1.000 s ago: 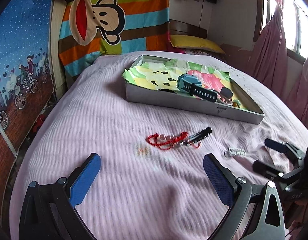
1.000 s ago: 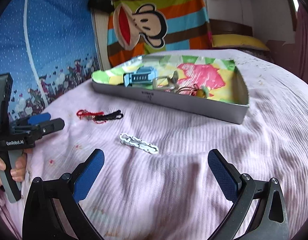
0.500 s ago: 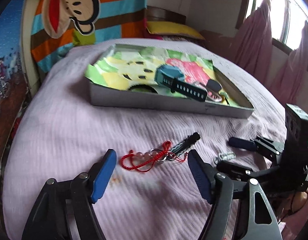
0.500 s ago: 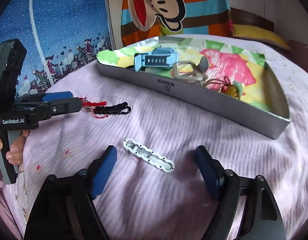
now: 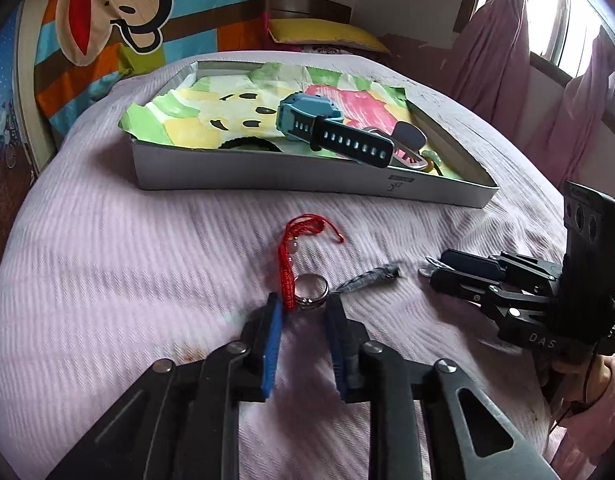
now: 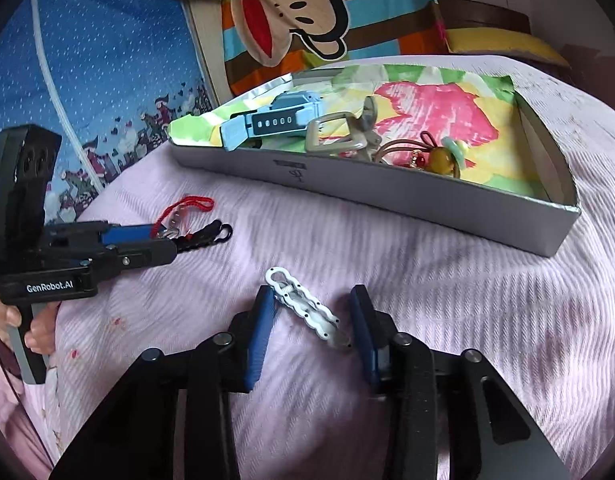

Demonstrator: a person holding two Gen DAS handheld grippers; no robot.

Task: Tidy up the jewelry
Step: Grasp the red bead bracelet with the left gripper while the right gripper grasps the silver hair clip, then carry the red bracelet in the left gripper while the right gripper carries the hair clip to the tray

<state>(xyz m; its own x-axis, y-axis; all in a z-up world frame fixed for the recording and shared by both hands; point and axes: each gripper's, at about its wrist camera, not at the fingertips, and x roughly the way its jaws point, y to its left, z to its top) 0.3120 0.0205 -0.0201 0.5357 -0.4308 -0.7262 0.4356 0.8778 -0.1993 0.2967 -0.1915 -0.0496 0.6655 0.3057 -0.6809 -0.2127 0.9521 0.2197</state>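
Note:
A red cord bracelet (image 5: pixel 290 254) with pale beads and a metal ring (image 5: pixel 312 287) lies on the pink bedspread, joined to a black braided piece (image 5: pixel 367 278). My left gripper (image 5: pixel 303 304) is partly closed, its blue pads either side of the ring, gap still visible. The bracelet also shows in the right wrist view (image 6: pixel 185 210). A white chain-link clip (image 6: pixel 303 308) lies between the pads of my right gripper (image 6: pixel 309 300), which is narrowed but open. The grey tray (image 5: pixel 267 178) holds a blue watch (image 5: pixel 307 120) and other pieces.
The tray (image 6: pixel 407 200) is lined with bright paper and holds a buckle (image 6: pixel 333 136) and a beaded hair tie (image 6: pixel 439 158). A striped monkey blanket (image 5: pixel 119 8) hangs behind. Curtains (image 5: pixel 495 52) are at the right. A yellow pillow (image 5: pixel 323 32) lies beyond the tray.
Both grippers moved forward and down and narrowed: the left now brackets the ring of the red bracelet, the right brackets the white clip. The bracelet lies turned, cord pointing away.

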